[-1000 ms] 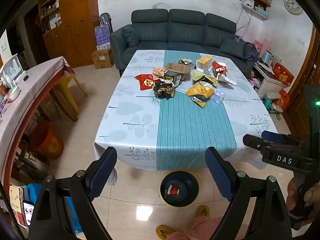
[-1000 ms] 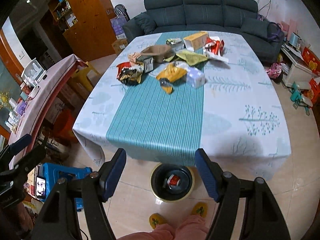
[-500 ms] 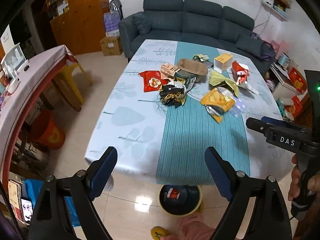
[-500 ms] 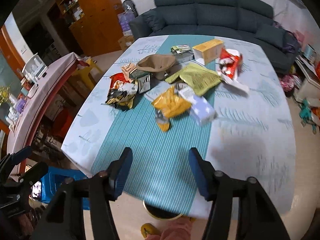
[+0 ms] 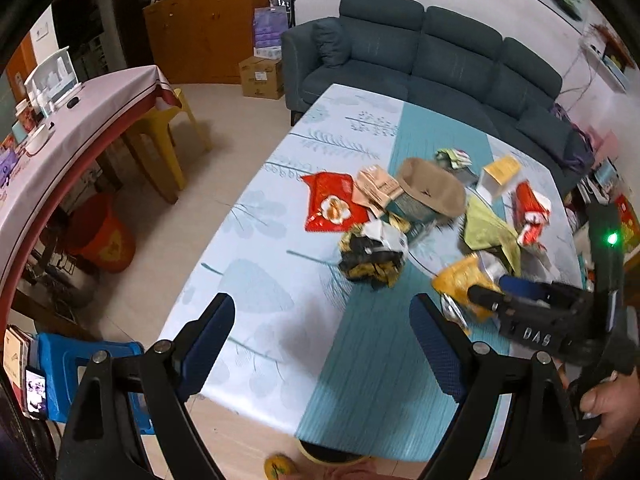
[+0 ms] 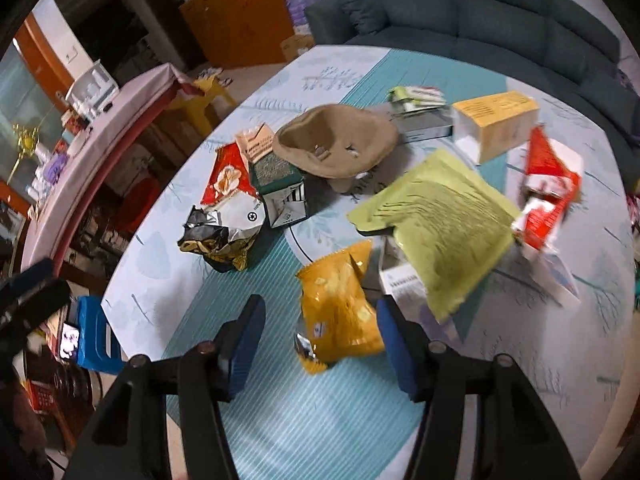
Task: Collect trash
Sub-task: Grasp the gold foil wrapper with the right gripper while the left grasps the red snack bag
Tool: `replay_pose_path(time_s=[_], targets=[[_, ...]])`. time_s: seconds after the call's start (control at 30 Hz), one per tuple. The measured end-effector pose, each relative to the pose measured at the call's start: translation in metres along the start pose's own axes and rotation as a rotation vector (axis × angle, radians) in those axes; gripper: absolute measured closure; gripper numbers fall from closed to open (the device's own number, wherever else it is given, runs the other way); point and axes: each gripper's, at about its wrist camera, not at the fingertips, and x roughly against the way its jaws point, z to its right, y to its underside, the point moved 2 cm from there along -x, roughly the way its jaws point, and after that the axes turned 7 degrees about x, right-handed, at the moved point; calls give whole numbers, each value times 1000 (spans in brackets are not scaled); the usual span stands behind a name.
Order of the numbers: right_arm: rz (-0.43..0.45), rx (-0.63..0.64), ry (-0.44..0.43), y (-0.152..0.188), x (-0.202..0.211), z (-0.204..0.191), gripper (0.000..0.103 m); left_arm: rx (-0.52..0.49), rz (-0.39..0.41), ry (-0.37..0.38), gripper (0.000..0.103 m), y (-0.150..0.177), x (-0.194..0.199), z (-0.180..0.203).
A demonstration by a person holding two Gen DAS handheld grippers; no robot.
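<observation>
Right gripper (image 6: 320, 316) over table (image 6: 592, 352), jaws apart, astride yellow snack bag (image 6: 340, 312), pads not touching. Green pouch (image 6: 440, 224) at one o'clock of bag. Left gripper (image 5: 320, 332) spread wide, nothing between; black crumpled wrapper (image 5: 372, 260) at twelve.

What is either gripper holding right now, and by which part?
Nothing. The right gripper hangs open around the yellow snack bag; the left gripper is open and empty.

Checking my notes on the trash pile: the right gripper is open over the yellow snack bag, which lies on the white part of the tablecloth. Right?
Not quite. In the right wrist view the yellow snack bag lies on the teal striped band of the tablecloth, not the white part. The right gripper is open over it.
</observation>
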Motion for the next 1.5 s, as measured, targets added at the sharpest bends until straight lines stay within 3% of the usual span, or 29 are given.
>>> replay_pose_path(time_s=[0.23, 0.43, 0.6, 0.63, 0.77, 0.83, 1.0, 1.17, 1.27, 1.37, 1.43, 1.5], targets=[[-100, -3, 19, -2, -36, -4, 45, -33, -36, 8, 15, -28, -32, -16], [-170, -79, 101, -3, -61, -8, 45, -90, -123, 102, 15, -66, -80, -26], [-141, -195, 166, -14, -68, -12, 45, -111, -214, 171, 15, -101, -131, -33], [-135, -201, 199, -17, -71, -14, 47, -110, -234, 183, 15, -106, -141, -33], [-126, -200, 303, -27, -77, -27, 70, -134, -324, 218, 15, -123, -185, -26], [-115, -238, 318, -28, -78, -28, 72, -166, -349, 206, 15, -126, -200, -19], [-86, -326, 311, -29, -77, -25, 86, -200, -413, 201, 15, -125, -227, -6], [-68, -412, 288, -20, -68, -16, 91, -219, -449, 190, 17, -124, -241, 5], [-57, -448, 275, -16, -68, -19, 93, -246, -432, 162, 18, -125, -245, 15], [-52, -467, 267, -12, -66, -20, 93, -291, -396, 115, 32, -127, -249, 27], [-51, -470, 267, -10, -64, -22, 93, -320, -377, 107, 50, -125, -247, 33], [-51, -474, 266, -8, -62, -21, 93, -352, -362, 104, 75, -123, -244, 39]])
